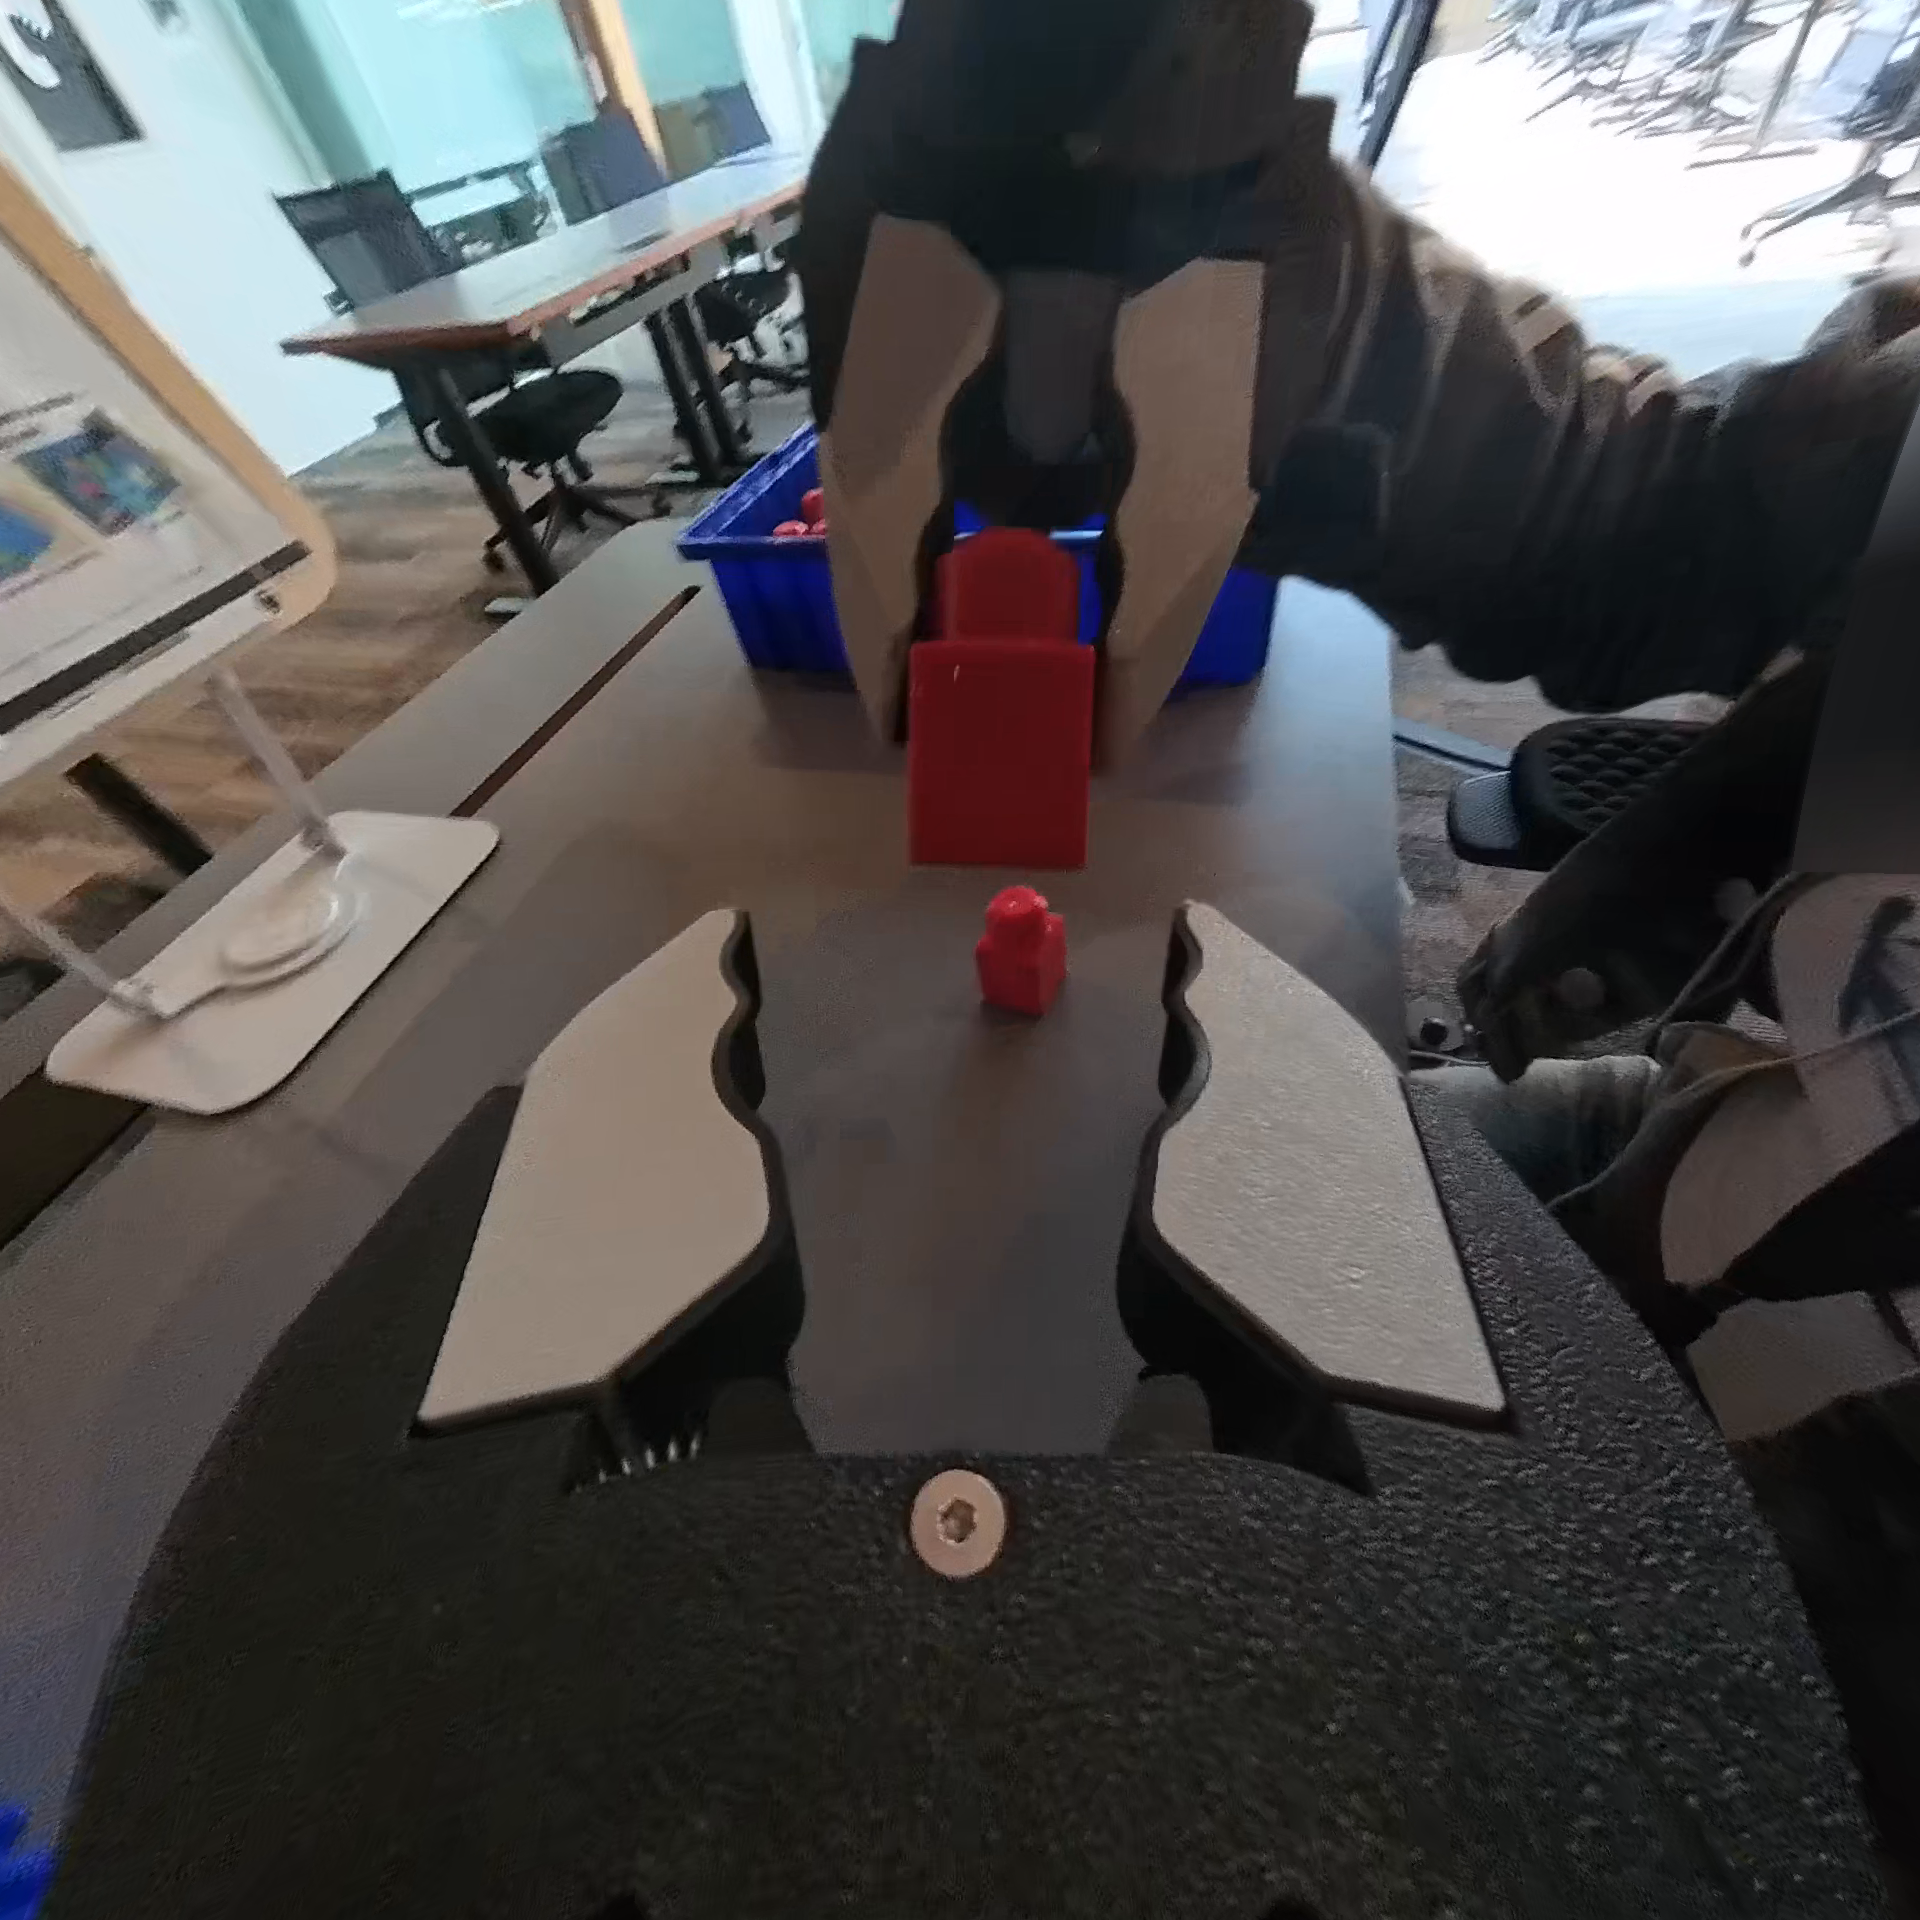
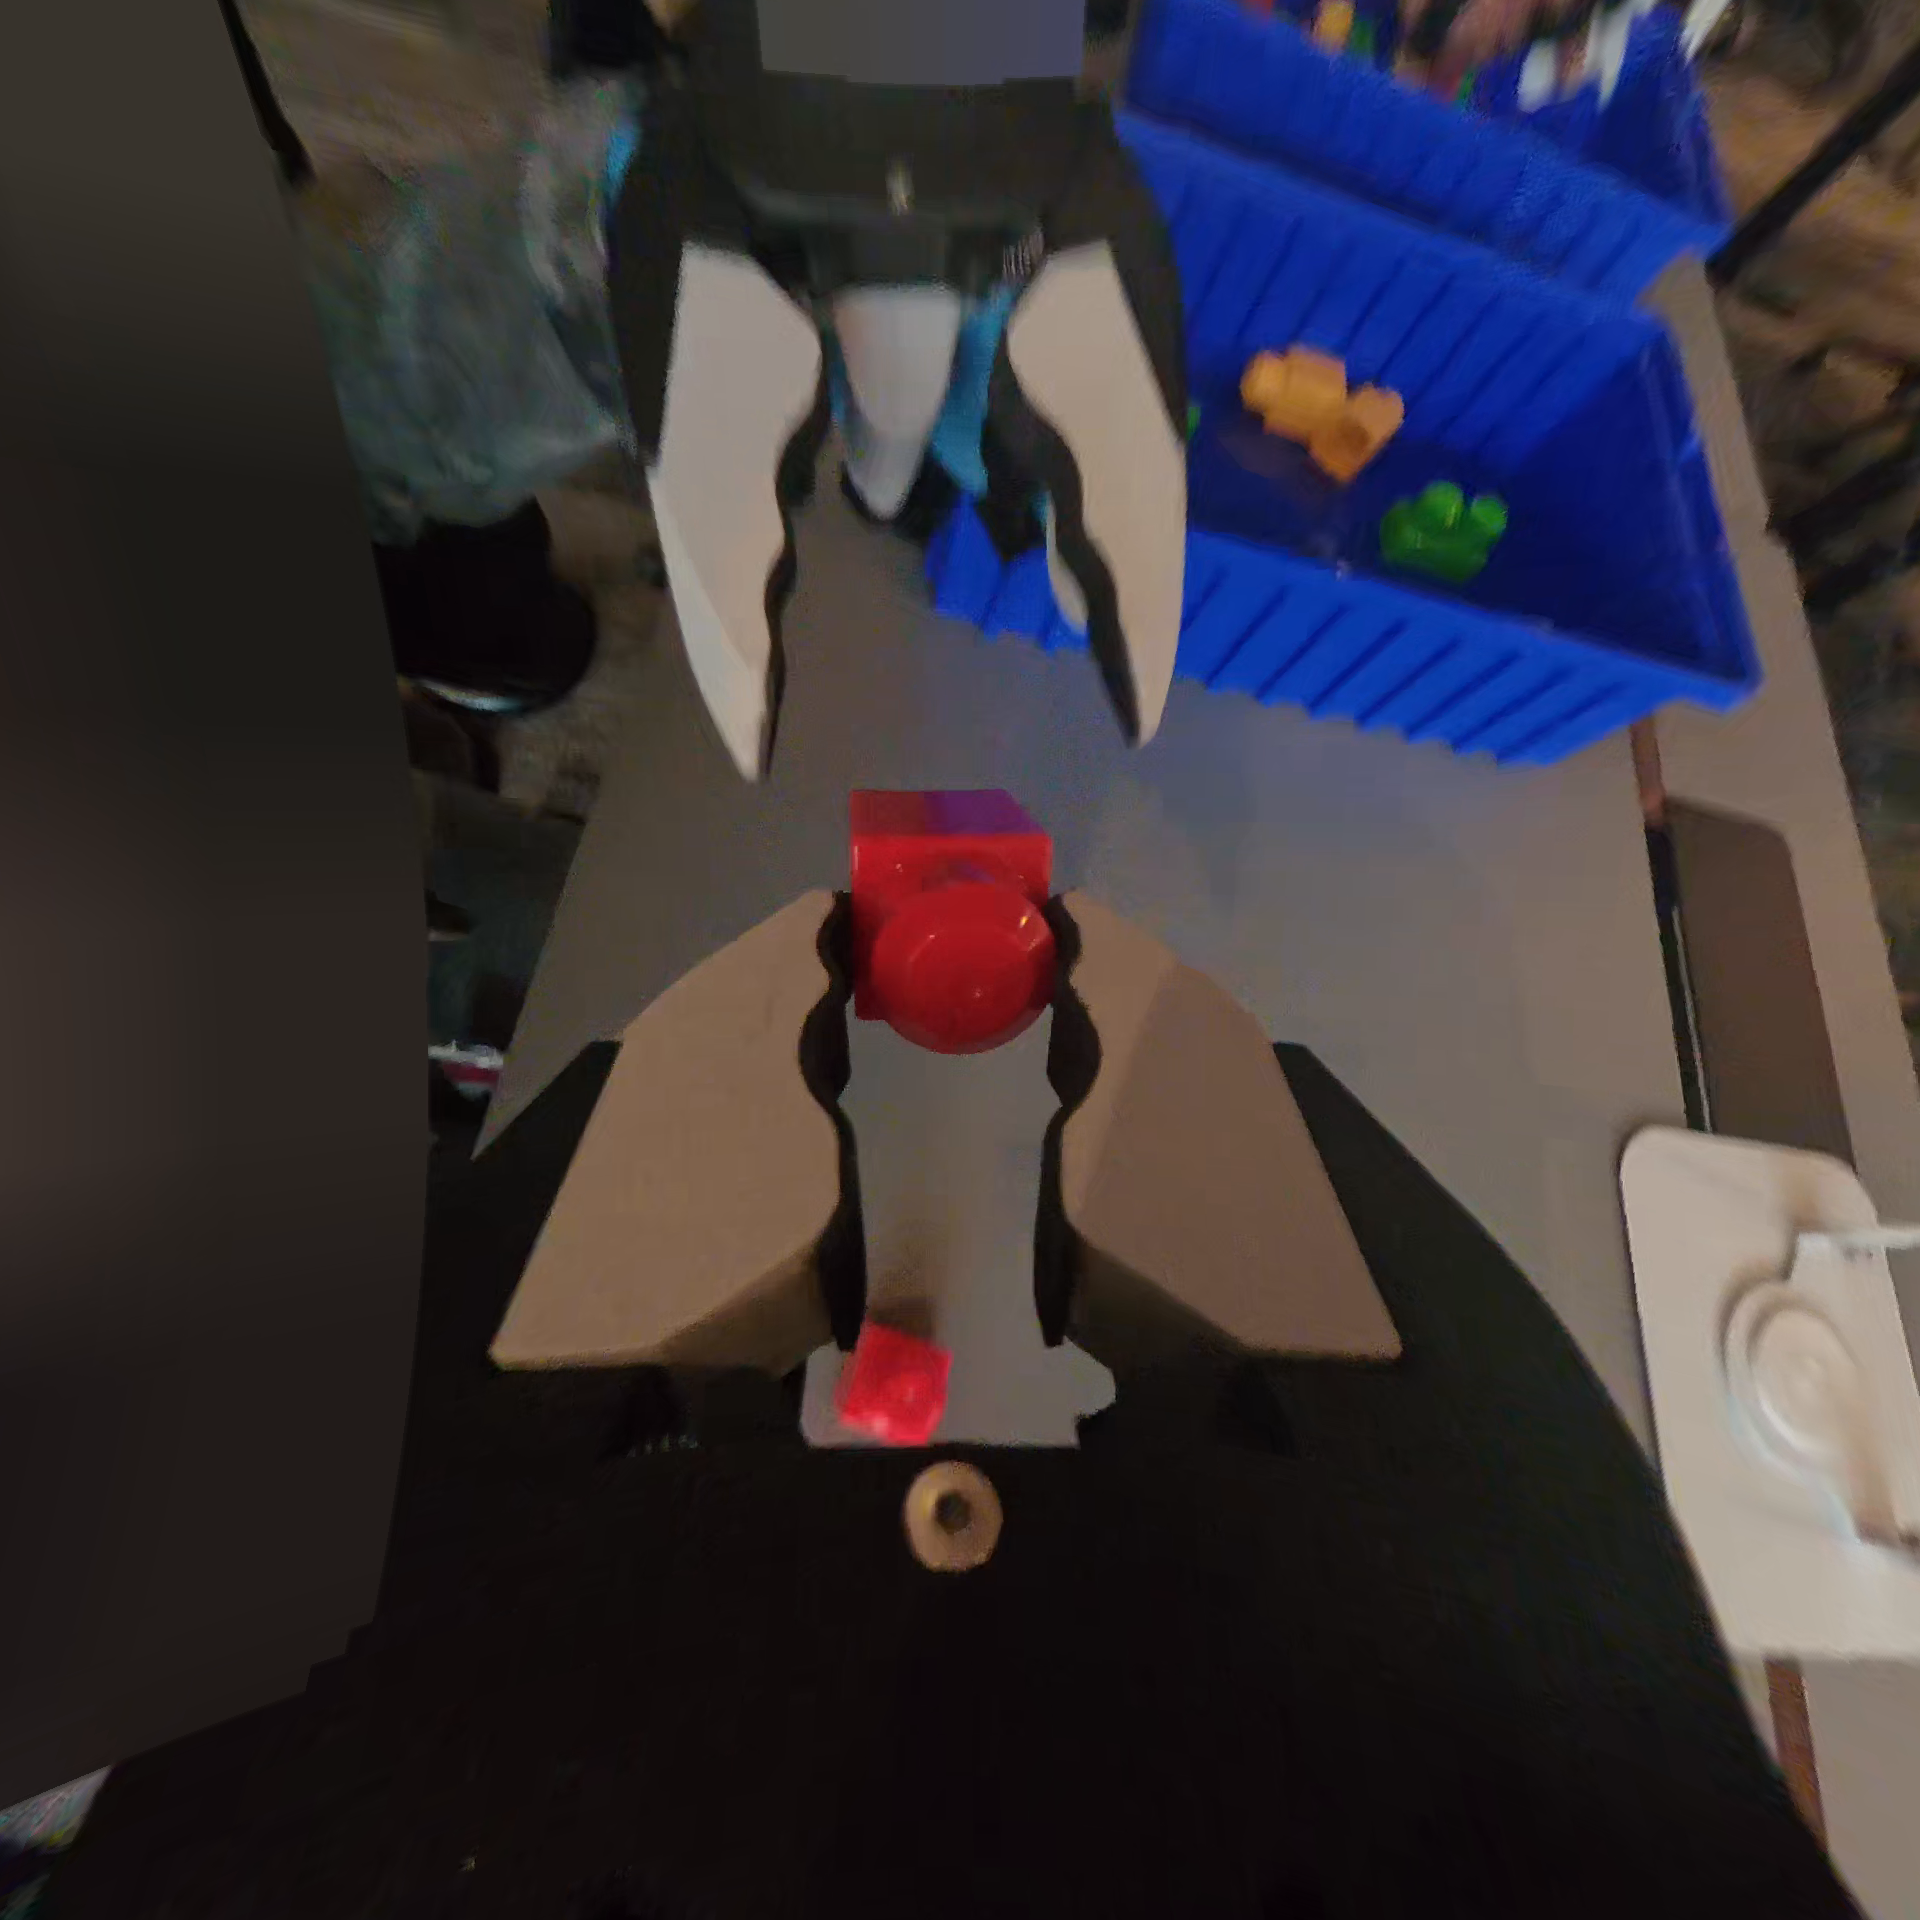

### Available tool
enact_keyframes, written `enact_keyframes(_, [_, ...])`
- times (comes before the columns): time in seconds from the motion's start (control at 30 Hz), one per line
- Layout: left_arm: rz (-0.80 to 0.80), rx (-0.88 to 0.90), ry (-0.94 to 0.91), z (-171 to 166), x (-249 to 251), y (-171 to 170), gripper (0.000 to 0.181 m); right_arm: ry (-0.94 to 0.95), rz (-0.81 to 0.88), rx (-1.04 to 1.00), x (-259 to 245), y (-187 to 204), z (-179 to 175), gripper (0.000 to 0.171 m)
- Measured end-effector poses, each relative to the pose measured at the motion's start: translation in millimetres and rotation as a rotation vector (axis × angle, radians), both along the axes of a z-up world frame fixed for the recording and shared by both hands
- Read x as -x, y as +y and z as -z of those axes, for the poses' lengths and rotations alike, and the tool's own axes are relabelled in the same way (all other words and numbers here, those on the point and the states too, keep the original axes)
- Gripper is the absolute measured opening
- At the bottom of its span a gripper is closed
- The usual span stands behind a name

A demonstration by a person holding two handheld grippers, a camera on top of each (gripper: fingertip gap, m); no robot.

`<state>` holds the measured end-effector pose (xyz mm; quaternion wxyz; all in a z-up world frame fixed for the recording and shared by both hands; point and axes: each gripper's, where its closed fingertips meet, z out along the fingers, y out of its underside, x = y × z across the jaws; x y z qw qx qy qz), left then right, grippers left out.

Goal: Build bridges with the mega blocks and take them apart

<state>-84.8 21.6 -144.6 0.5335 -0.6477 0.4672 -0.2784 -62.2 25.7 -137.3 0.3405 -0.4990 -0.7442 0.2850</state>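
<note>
My right gripper (image 2: 951, 977) pinches a red block (image 1: 1000, 727) above the worktop (image 1: 1247, 831); my left fingers (image 1: 623, 1174) hang spread. A second red block (image 1: 1020, 951) stands below; I should lower squarely beside it.

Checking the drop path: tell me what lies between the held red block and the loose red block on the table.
Nothing: left wrist view shows only bare table between the held block and the loose block.
</note>
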Motion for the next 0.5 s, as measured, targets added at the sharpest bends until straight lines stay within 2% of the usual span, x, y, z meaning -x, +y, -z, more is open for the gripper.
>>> enact_keyframes(0.07, [-0.058, -0.014, -0.002, -4, 13, 5, 0.078, -0.119, 0.063, 0.001, -10, 10, 16, 0.034])
enact_keyframes(0.27, [-0.19, -0.063, -0.036, -20, 52, 7, 0.073, -0.479, 0.24, 0.009, -41, 36, 89, 0.034])
enact_keyframes(0.5, [-0.27, -0.111, -0.036, -27, 83, 4, 0.07, -0.654, 0.325, 0.066, -62, 53, 153, 0.034])
